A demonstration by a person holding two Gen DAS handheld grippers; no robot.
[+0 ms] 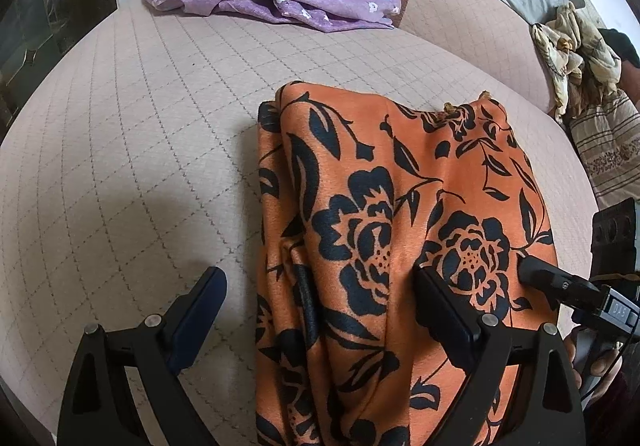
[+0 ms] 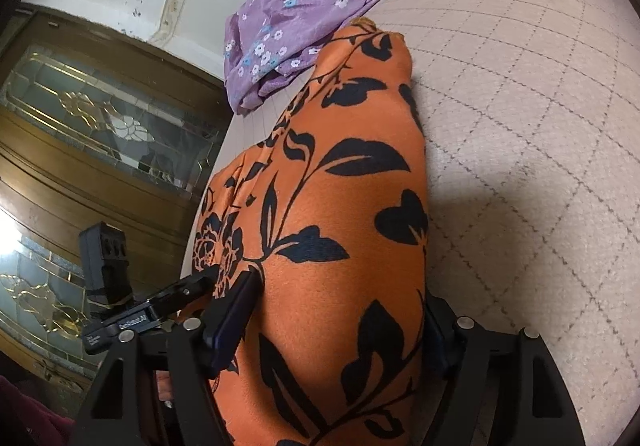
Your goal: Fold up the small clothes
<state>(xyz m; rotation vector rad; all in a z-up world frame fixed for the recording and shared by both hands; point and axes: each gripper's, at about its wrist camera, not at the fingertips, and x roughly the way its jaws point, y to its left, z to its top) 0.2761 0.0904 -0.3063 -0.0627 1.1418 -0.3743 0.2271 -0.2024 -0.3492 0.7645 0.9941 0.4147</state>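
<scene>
On the quilted cushion [image 1: 140,133], satiny orange cloth [image 1: 400,205] — left gripper [image 1: 320,310] wide, right gripper [image 2: 340,330] straddling it.

Even, soft daylight in my left view; quilt [image 1: 140,125] grid lines bow hard toward the black fisheye rim. A faint shadow lies on the quilt just left of the orange cloth [image 1: 380,226]. In my right view a blown-out glare sits at the left edge, below the cabinet glass [image 2: 116,117]. A darker shadow falls right of the cloth. Both sharp.
</scene>
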